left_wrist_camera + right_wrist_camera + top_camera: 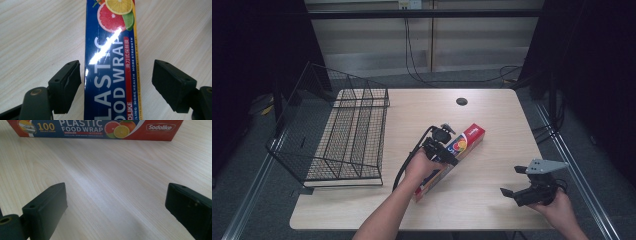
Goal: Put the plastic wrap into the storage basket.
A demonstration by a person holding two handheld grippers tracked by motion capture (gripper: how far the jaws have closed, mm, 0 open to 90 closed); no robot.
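Long red-and-blue cardboard plastic food wrap box [451, 161] lies flat and diagonal on the light wooden table [492, 120], about mid-table, right of the black wire mesh basket [339, 132]. Left gripper [445, 150] sits over the box's middle; in the left gripper view the box [111, 65] runs between the two black jaws, spread wide, left jaw just beside the box edge, right jaw apart from it, not clamped. Right gripper [514, 181] hovers near the table's front right, jaws spread, holding nothing, the box [96, 128] well ahead of it.
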